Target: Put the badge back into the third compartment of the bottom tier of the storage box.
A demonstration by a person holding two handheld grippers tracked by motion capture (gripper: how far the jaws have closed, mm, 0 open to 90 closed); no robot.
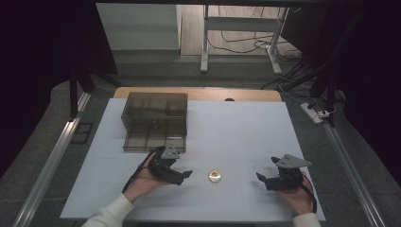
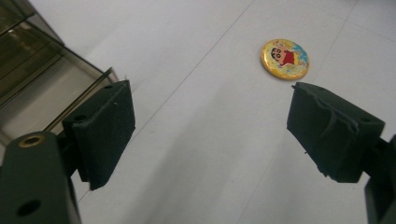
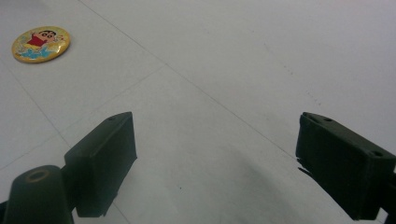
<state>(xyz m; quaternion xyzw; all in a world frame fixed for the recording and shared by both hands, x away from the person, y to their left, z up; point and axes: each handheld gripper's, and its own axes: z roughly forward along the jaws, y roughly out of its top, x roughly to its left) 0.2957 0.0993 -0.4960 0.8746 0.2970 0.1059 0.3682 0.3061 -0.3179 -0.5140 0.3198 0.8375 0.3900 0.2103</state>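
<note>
One round yellow pin badge with a cartoon print [image 1: 215, 176] lies flat on the white table surface [image 1: 236, 127], between the two grippers and touching neither. Judged from its look, the badge is light, rigid and glossy, with a thin profile; it is likely to slide when pushed. Recommended grip: across the rim, at opposite edges, with the jaws lowered close to the surface.

The left gripper [image 1: 182, 174] sits just beside the badge with jaws spread wide and nothing between them. The right gripper [image 1: 263, 178] rests farther off, jaws likewise spread and vacant.

A smoked transparent plastic compartment box [image 1: 154, 121] stands behind the left gripper, near it. The table surface is smooth, with faint seam lines. Beyond the table, the room is dim; a grey floor, a metal desk frame [image 1: 205, 42] and loose cables [image 1: 293, 80] are visible.
</note>
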